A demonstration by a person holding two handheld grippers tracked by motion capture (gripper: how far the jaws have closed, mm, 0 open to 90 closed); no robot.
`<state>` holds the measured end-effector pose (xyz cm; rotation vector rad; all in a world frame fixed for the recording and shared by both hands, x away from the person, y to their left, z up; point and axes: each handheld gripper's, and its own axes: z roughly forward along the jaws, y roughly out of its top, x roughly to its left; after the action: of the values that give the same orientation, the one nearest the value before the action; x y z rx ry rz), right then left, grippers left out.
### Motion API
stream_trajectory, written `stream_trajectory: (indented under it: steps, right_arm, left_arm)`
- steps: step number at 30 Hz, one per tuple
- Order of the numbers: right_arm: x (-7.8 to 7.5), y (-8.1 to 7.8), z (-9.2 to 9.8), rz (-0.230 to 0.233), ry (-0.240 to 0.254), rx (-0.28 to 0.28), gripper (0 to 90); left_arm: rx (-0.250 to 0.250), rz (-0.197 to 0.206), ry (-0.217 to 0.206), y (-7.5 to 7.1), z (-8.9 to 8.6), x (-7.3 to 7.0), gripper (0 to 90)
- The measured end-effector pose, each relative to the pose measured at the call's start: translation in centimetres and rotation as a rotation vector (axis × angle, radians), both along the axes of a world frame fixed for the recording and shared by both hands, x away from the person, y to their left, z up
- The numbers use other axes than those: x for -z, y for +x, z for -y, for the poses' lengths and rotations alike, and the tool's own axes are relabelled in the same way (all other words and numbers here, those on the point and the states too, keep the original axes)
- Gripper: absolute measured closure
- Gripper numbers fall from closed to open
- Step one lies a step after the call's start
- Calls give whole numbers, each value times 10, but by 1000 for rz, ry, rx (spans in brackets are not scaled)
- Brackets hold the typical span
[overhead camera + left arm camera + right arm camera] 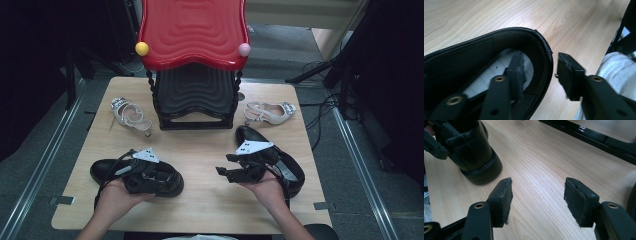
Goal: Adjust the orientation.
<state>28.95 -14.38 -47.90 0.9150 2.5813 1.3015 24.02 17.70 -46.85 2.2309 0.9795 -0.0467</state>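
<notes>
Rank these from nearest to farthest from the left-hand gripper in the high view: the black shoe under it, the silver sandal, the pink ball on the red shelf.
1. black shoe, right at the left gripper, near-left of the table.
2. silver sandal, farther back on the left.
3. pink ball, far back, right corner of the red shelf.

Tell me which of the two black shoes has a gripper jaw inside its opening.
The black shoe on the left: the left gripper straddles its rim, one jaw inside. The other black shoe has none inside.
</notes>
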Motion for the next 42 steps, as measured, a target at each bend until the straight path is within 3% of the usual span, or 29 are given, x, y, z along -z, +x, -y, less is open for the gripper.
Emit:
stream_trajectory:
  steps: [4, 7, 9, 10, 11, 16, 18, 19, 22, 27, 33, 39, 42]
  right_arm:
    - [1, 0, -1, -2, -5, 1, 411]
    - [1, 0, -1, -2, -7, 1, 412]
    - [1, 0, -1, 0, -8, -2, 413]
    - [1, 0, -1, -1, -9, -2, 413]
    - [1, 1, -2, -2, -8, -2, 413]
    - [1, 1, -2, -3, -11, -2, 413]
    - [2, 1, -2, -3, -14, -1, 413]
    - [2, 1, -2, -6, -16, -1, 414]
    - [3, 1, -3, -4, -19, -5, 414]
    - [2, 1, -3, 1, -18, -3, 415]
    - [0, 3, 2, 0, 12, 14, 417]
    - [-6, 4, 11, 13, 43, 42, 417]
    - [-8, 4, 14, 11, 55, 56, 417]
  left_arm:
    - [0, -16, 4, 4, 4, 0, 701]
    - [9, 16, 6, 5, 9, -3, 715]
    - [24, 32, 48, 8, 14, -3, 707]
    - [29, 26, 62, 10, 17, 0, 707]
    - [29, -4, 64, 14, 19, 4, 693]
    - [18, -29, 41, 18, 19, 8, 681]
    - [13, -20, 53, 17, 22, 9, 684]
    - [15, 8, 92, 15, 28, 9, 687]
    - [13, 13, 102, 15, 29, 9, 704]
    - [-19, -18, 26, 21, 19, 5, 748]
    - [-81, 10, -43, 24, 7, -12, 769]
    - [-90, 46, -66, 28, 6, -41, 794]
    - [-87, 51, -87, 31, 8, -47, 804]
